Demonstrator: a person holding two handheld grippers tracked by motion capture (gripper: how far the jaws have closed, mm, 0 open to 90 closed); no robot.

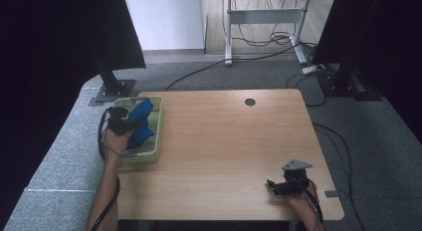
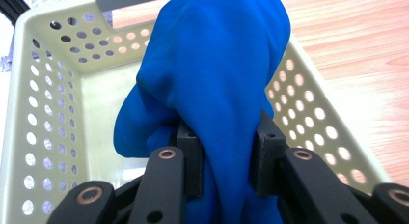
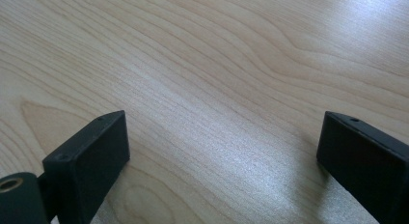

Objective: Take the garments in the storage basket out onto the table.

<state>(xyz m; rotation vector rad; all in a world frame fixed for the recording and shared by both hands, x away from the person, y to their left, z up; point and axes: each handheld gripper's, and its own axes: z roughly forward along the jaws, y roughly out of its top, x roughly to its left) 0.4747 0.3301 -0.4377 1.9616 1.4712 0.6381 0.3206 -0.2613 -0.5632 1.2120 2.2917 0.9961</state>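
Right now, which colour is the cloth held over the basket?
Bright blue cloth, clearest in the left gripper view.

A bright blue cloth (image 2: 217, 74) is hanging bunched and draped in soft folds, pinched between the jaws of the left hand-held gripper (image 2: 226, 156). It is sitting over the pale perforated basket (image 2: 43, 103), which is standing at the tabletop's left edge.

My light-wood rectangular surface (image 1: 224, 141) stands on grey carpet floor (image 1: 59, 156). Beyond it I see a white wall (image 1: 164, 19), a grey metal-legged desk frame (image 1: 263, 22) with tangled black cables (image 1: 263, 39), and black panels (image 1: 59, 37) flanking both sides.
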